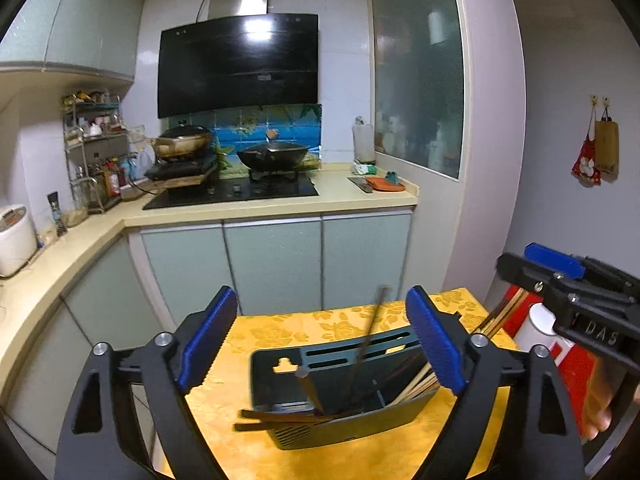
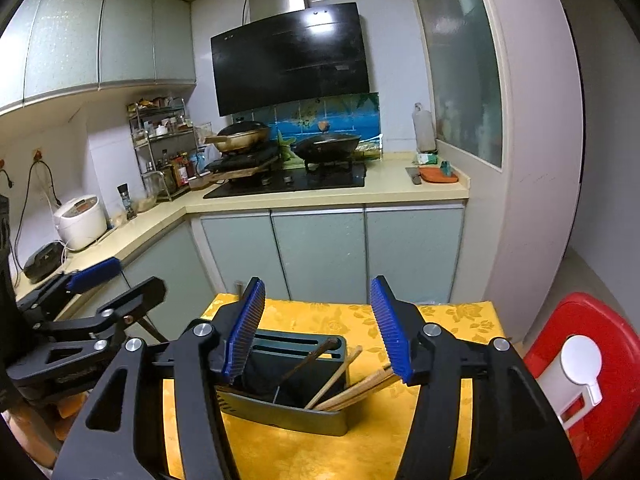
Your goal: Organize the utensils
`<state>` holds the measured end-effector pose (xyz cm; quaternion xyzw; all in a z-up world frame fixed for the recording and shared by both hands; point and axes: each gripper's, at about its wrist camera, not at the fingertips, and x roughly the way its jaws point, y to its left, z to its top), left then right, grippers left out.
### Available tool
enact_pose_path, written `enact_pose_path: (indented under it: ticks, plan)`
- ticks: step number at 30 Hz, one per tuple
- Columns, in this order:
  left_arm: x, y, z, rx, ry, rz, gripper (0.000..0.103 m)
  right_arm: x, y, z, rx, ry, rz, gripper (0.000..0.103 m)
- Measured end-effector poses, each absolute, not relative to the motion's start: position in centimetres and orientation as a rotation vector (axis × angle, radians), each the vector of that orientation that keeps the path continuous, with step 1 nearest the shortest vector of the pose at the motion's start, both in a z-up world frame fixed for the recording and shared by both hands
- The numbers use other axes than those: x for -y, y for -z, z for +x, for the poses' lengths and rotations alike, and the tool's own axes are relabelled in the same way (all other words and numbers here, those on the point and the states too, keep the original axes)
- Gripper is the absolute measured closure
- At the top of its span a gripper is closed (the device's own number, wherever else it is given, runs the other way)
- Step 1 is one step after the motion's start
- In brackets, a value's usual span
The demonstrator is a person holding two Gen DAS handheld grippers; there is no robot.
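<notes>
Dim indoor light, glare on range hood (image 1: pixel 240 60), fisheye-bent edges, dark corner vignetting

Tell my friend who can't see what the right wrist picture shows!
The right gripper hangs open, holding nothing, over a dark green utensil holder with wooden chopsticks leaning inside. The holder sits on a yellow flowered tablecloth in a kitchen, with the left gripper at the left edge.

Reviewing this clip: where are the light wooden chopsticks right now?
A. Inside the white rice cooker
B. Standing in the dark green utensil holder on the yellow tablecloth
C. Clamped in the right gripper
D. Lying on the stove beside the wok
B: the light wooden chopsticks lean inside the dark green utensil holder on the yellow tablecloth, and the right gripper stands open and empty above them.
</notes>
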<state>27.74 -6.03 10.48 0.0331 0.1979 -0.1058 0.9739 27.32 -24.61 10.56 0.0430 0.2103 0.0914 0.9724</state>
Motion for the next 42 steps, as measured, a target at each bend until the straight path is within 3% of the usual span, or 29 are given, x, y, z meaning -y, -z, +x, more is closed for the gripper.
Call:
enact_pose_path:
  ticks: [9, 18, 27, 31, 42]
  plan:
    - [5.5, -9.9, 25.0, -0.378, 0.162, 0.101, 0.012, 25.0, -9.8, 25.6, -0.41, -0.132, 0.051, 0.04]
    - [5.0, -8.1, 22.9, -0.382, 0.117, 0.122, 0.009, 24.4, -8.5, 22.8, -0.373, -0.091, 0.015, 0.016]
    - [3.9, -7.2, 19.7, -0.339, 0.052, 0.096, 0.007, 23.4, -7.4, 20.2, -0.339, -0.08, -0.02, 0.013]
    - [3.4, -6.4, 18.7, -0.35, 0.038, 0.092, 0.007, 23.2, -6.4, 18.9, -0.34, -0.071, -0.021, 0.007]
    - [1.8, -3.5, 14.9, -0.366, 0.024, 0.075, 0.007, 22.9, -3.5, 15.6, -0.382, -0.057, -0.013, 0.007]
